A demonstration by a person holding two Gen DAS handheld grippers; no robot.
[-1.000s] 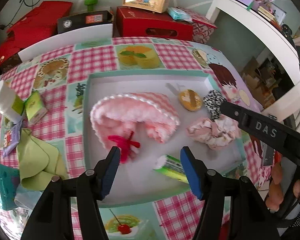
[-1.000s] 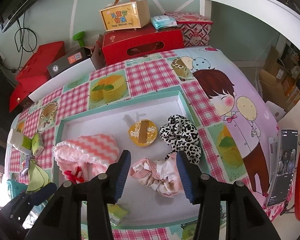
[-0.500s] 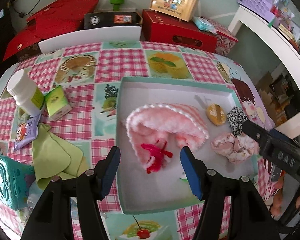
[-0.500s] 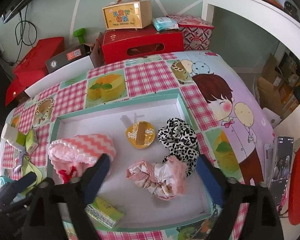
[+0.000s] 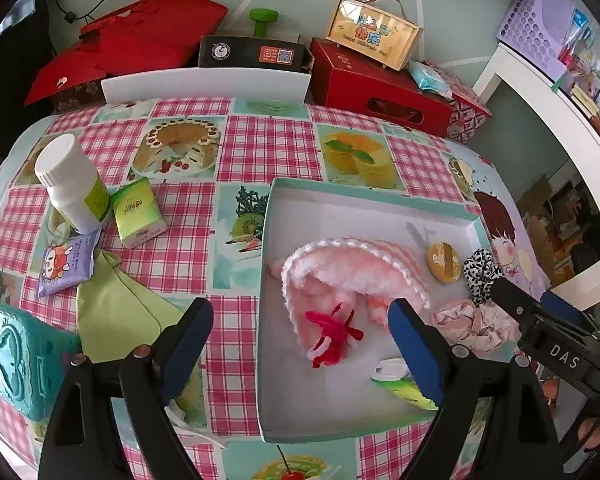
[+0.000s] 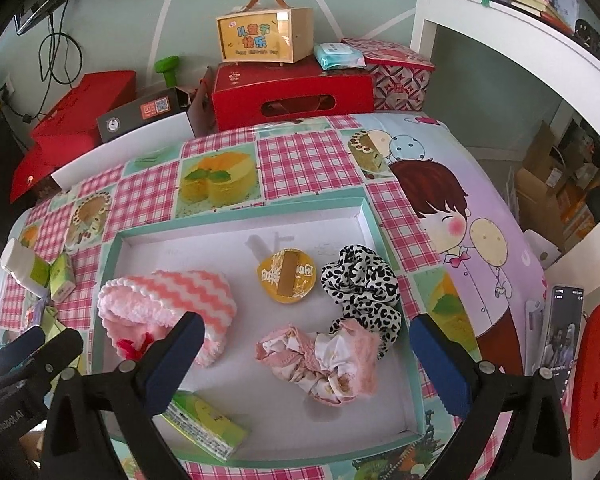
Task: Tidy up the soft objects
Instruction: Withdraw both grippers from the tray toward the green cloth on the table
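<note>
Left gripper (image 5: 300,344): jaws opening, nothing held between them.
Right gripper (image 6: 306,360): spread wide above the pink crumpled cloth (image 6: 320,360), not touched.
Tray (image 6: 236,212): pink cloth, leopard scrunchie (image 6: 360,284), pink knit hat (image 6: 168,300) laid inside.
Green cloth (image 5: 116,316): left on tablecloth, outside tray.

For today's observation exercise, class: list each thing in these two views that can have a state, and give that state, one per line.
Left tool: opening, nothing between its fingers.
Right tool: wide open, empty, above the pink scrunchie.
Tray: open-topped, partly filled.
Pink knitted hat: lying in the tray, folded over.
Leopard scrunchie: bunched, touching the pink scrunchie.
White bottle: capped, upright, outside the tray.
Green cloth: folded, outside the tray.
</note>
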